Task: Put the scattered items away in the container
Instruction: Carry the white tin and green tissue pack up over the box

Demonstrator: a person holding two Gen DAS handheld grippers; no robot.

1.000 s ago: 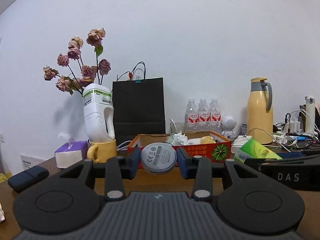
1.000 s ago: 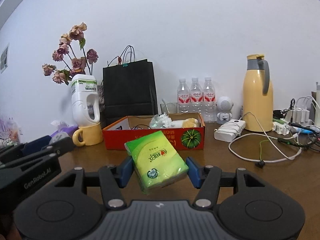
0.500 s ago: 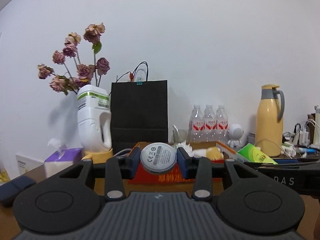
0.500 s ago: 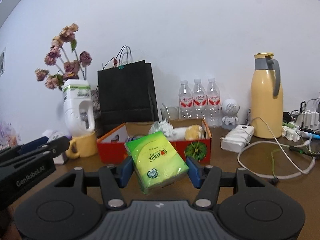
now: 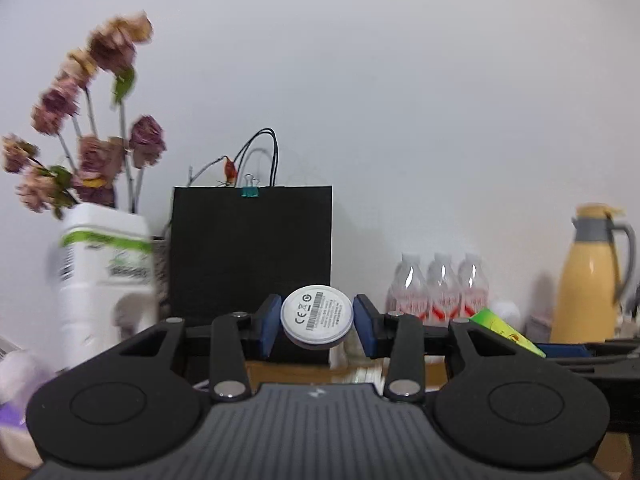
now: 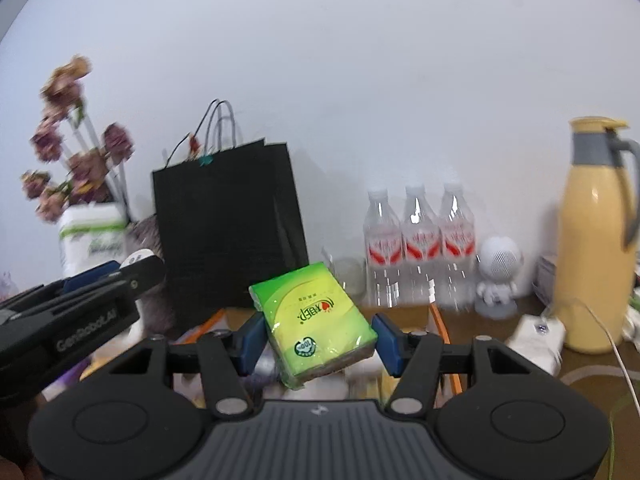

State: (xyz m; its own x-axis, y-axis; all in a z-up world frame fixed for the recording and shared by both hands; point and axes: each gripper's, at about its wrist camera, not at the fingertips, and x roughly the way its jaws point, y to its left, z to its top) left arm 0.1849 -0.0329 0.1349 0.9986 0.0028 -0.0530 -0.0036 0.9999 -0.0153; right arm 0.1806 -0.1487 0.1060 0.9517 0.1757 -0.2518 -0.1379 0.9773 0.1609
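My left gripper (image 5: 317, 318) is shut on a round white disc (image 5: 317, 316) with a printed label, held upright between its blue pads. A green tissue pack (image 6: 316, 324) sits tilted in my right gripper (image 6: 316, 336), which is shut on it. The orange cardboard box (image 6: 444, 330) lies right under the right gripper's fingers, with only its rim and some blurred contents showing. In the left wrist view the box is almost hidden behind the fingers. The left gripper (image 6: 80, 308) shows at the left of the right wrist view, and the green pack (image 5: 504, 330) shows at the right of the left wrist view.
A black paper bag (image 5: 252, 256) stands against the wall just behind the box. Dried flowers in a white jug (image 5: 100, 272) stand to its left. To the right are three water bottles (image 6: 418, 240), a white figurine (image 6: 498, 276), a yellow thermos (image 6: 592, 240) and a white charger (image 6: 536, 338) with its cable.
Both grippers have moved forward and a little up towards the bag and the wall. The orange box has slid from ahead to beneath the fingers. Both grips are unchanged.
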